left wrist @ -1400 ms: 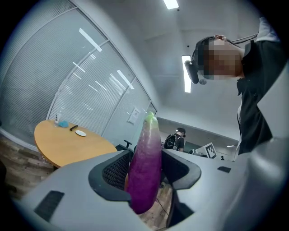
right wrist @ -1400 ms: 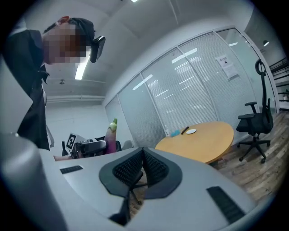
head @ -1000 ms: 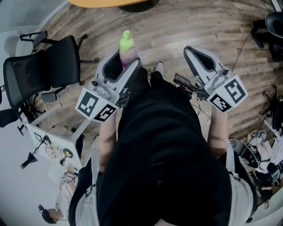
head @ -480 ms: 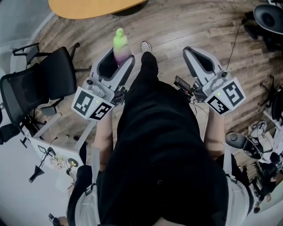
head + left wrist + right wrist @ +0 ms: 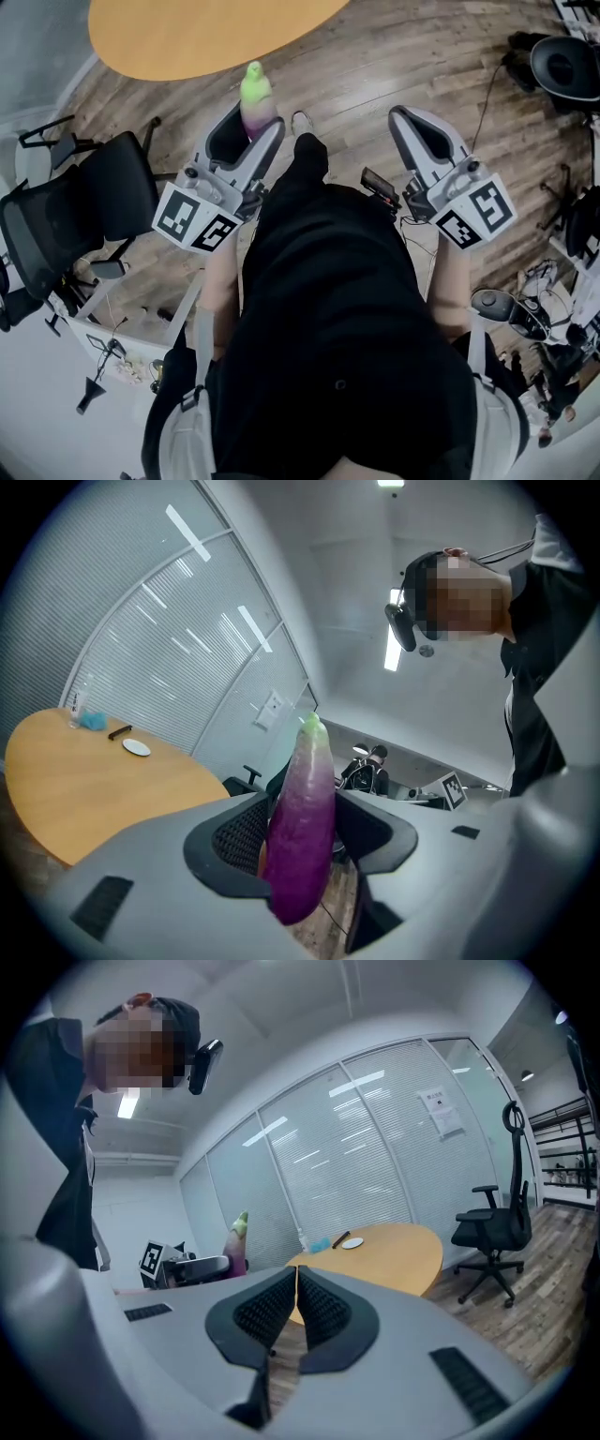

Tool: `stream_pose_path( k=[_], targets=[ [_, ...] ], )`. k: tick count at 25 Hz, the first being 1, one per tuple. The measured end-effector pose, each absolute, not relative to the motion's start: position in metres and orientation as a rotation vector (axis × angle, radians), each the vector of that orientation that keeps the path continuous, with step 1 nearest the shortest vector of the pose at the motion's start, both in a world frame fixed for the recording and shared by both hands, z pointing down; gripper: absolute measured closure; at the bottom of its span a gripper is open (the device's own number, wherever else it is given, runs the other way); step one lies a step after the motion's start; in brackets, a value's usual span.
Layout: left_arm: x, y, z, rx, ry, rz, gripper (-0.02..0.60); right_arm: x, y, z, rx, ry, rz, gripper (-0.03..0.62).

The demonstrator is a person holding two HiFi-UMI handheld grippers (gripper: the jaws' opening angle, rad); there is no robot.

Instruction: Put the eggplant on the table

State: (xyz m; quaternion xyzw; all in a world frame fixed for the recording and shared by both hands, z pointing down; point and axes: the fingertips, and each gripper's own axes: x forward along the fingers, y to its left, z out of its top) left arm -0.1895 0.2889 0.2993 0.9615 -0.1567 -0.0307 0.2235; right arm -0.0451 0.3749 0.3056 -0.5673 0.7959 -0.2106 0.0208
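A purple eggplant (image 5: pixel 256 106) with a green tip stands upright between the jaws of my left gripper (image 5: pixel 246 133), which is shut on it. The left gripper view shows the eggplant (image 5: pixel 302 829) pinched between the two black pads, its tip pointing up. My right gripper (image 5: pixel 424 139) is shut with nothing in it; the right gripper view shows its pads (image 5: pixel 323 1311) pressed together. The round wooden table (image 5: pixel 197 33) lies ahead at the top of the head view, still short of both grippers. It shows as the table (image 5: pixel 84 785) at the left and as the table (image 5: pixel 389 1251) straight ahead.
A black office chair (image 5: pixel 80 211) stands at my left, another chair (image 5: pixel 497 1232) beyond the table. On the table lie a small white dish (image 5: pixel 137 747), a dark stick and a blue object (image 5: pixel 91 720). Cables and gear (image 5: pixel 534 309) clutter the floor at right.
Both grippers and I have moved forward toward the round table, which now fills more of the top of the head view. The eggplant stays gripped in the left gripper.
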Motion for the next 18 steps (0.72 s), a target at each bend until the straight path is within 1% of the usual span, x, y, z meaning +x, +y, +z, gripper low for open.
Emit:
stream_pose_path(
  k=[9,18],
  targets=[
    [-0.163,0.205,0.291,2.681,-0.402,-0.146,0.345,-0.023,0.299,0.293,-1.812,2.48,-0.585,0.576],
    [-0.145,0.164,0.292,2.683,-0.364,-0.115,0.345,0.005,0.266,0.291,-1.893,2.408,-0.583,0.576]
  ],
)
